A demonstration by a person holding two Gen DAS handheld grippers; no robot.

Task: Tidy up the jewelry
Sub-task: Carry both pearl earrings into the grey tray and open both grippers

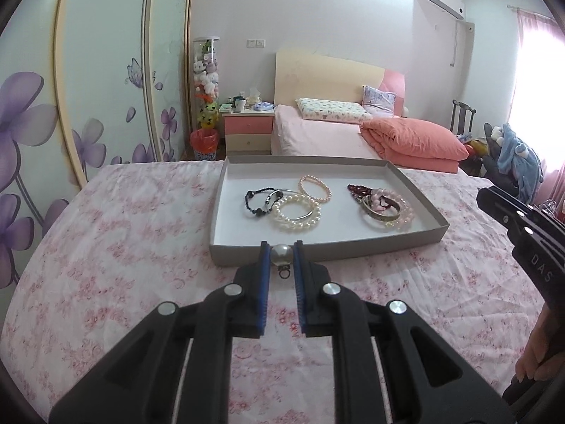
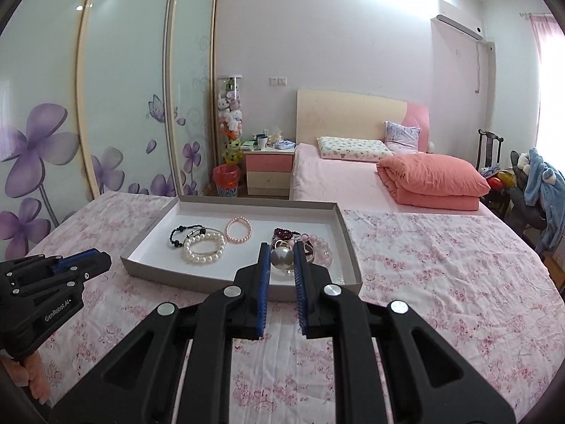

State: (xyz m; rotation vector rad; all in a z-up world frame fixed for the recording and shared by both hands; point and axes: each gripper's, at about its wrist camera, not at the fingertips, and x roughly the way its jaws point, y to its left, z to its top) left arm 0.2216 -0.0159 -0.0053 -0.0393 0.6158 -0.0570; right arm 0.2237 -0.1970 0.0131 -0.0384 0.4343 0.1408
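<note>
Left tool (image 1: 281,256) pinches pearl earring (image 1: 281,255) short of tray (image 1: 416,243) near edge; right tool (image 2: 281,258) clamps silvery ball earring (image 2: 281,258) over tray's right-hand bracelet pile (image 2: 319,249), likely sorting.

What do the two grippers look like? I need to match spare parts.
Both are matte black plastic linkages with round silver pivot pins and blue ribbed fingers. The left gripper carries white "GenRobot.AI" lettering; the right gripper shows white letters "DAS". No cables or sleeves show.
</note>
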